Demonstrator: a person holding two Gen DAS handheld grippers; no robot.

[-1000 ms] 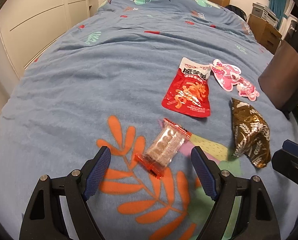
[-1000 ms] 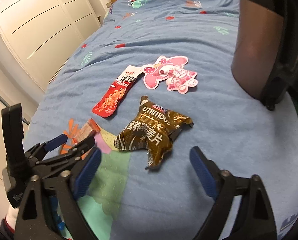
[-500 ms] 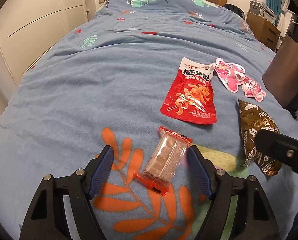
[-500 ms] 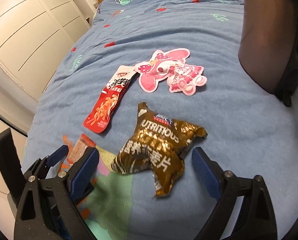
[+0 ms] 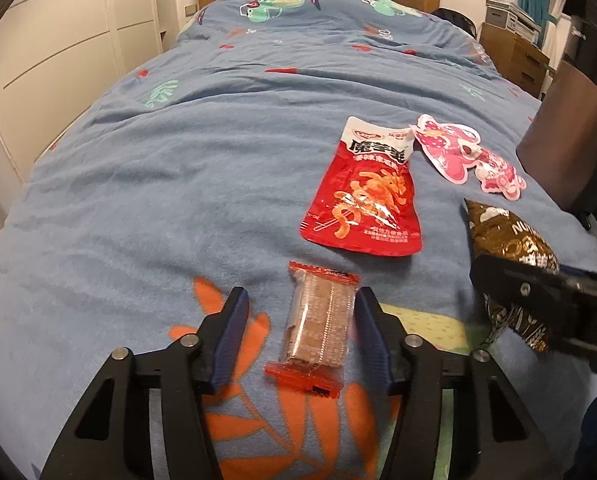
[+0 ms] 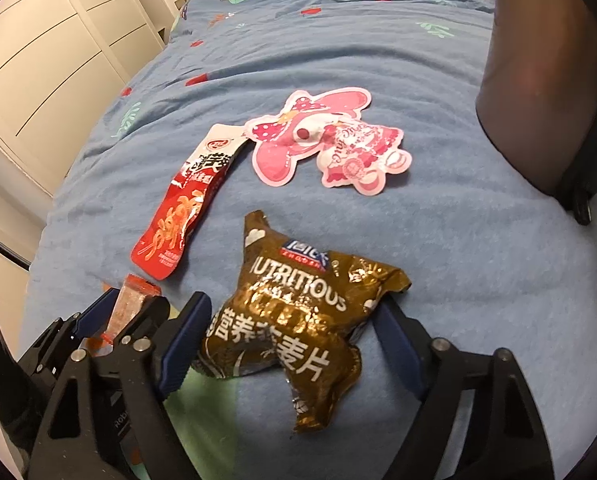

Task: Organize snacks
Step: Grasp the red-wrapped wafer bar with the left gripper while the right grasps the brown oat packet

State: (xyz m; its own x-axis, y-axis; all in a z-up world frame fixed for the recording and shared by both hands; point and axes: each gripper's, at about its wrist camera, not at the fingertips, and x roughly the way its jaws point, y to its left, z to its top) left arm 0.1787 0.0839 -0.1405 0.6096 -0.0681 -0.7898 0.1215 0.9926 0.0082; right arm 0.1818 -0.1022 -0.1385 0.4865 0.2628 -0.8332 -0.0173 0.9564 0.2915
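Left wrist view: my left gripper [image 5: 300, 334] has just been closing around the clear cracker pack [image 5: 318, 326] near the bed's [image 5: 138, 208] foot edge; right pad touches the wrapper, left pad still off it.

Right wrist view: my right gripper [image 6: 288, 326] straddles the brown oatmeal bag [image 6: 298, 320], pads at its sides, clamp unclear. Red pouch [image 6: 178, 208] and pink pouch [image 6: 326, 140] lie mid-bed beyond.

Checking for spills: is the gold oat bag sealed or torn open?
Apparently sealed: the gold oat bag looks puffed, nothing spilled on the bedspread.
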